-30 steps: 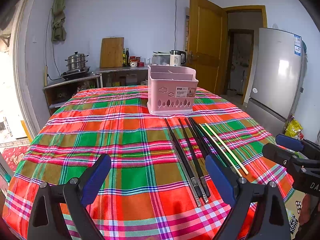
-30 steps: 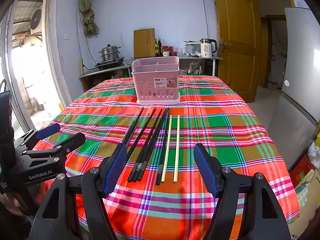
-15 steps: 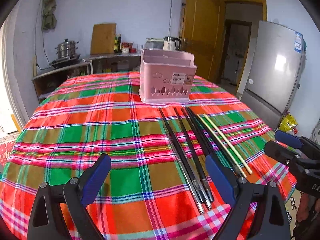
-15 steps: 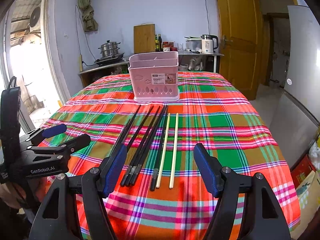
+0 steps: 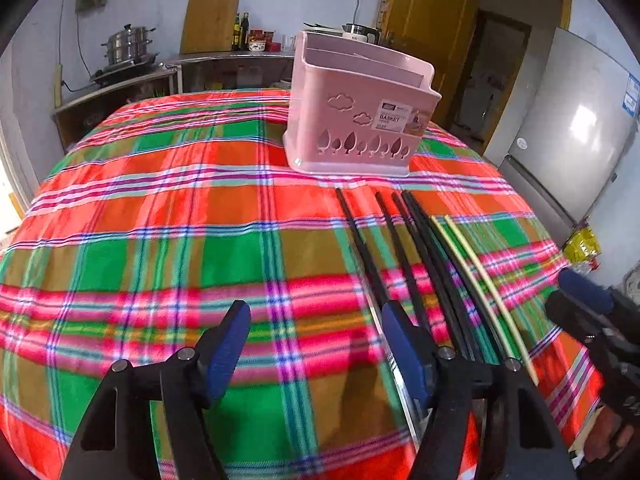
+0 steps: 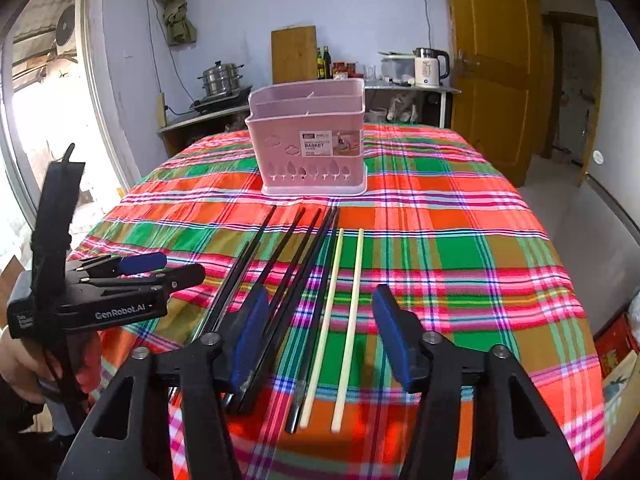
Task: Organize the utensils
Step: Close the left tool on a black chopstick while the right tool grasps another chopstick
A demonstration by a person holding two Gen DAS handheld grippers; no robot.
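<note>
Beside the pink basket (image 6: pixel 310 148), on its near side, a row of chopsticks lies on the desk (image 6: pixel 460 248), which wears a red, green and orange plaid cloth; the basket stands upright toward the far end, its divided compartments showing nothing inside from these views. Most of the row is black chopsticks (image 6: pixel 296 264), their far tips close to the basket's base; two pale chopsticks (image 6: pixel 344 304) lie side by side on the right of the black ones, their far tips stopping farther from the basket.

From the right wrist view, the right hand-held gripper (image 6: pixel 320 336) has its blue-padded fingers spread wide apart, clamped on nothing; the near ends of the two pale chopsticks and a few of the black ones lie between the fingers, while the left finger covers the rest of the black ones; whether any pad touches a chopstick cannot be told.

From the left wrist view, the left hand-held gripper (image 5: pixel 316 346) is likewise spread and holds nothing; bare cloth lies between its fingers, and the black chopsticks (image 5: pixel 404 264) run past its right finger toward the basket (image 5: pixel 360 108); the pale chopsticks (image 5: pixel 480 272) lie farther right, toward the right hand-held gripper (image 5: pixel 576 300) at the frame edge.
</note>
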